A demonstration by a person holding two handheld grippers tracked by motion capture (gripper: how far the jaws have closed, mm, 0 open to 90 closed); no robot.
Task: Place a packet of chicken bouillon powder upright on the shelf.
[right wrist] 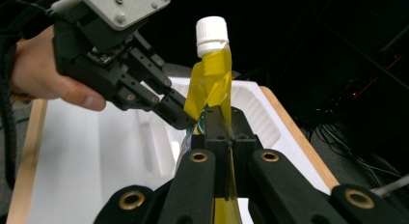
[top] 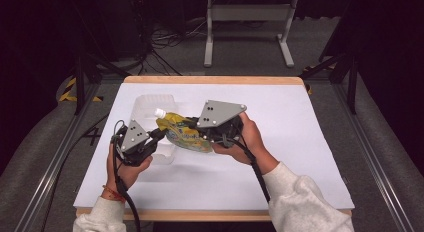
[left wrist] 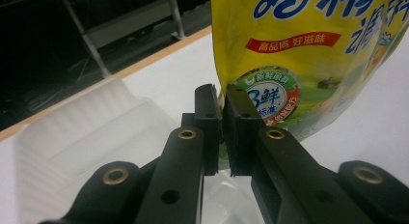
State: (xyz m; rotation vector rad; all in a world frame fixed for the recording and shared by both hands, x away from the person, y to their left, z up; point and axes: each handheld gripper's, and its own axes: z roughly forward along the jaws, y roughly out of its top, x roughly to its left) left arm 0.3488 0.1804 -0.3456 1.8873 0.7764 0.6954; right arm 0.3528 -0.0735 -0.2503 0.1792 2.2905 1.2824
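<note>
While the white table (top: 300,157) carries a clear plastic tray (top: 150,104), a yellow drink pouch (top: 187,134) is held above it between both tools. Right gripper (right wrist: 226,132) is clamped on its edge, left gripper (left wrist: 223,113) pinches its side, and its white cap (right wrist: 211,35) points up.

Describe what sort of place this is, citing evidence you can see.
Probably a lab or recording studio, not a home: a paper-covered table stands on grey carpet, dark curtains surround it, loose cables trail behind, and metal rails flank the table.
</note>
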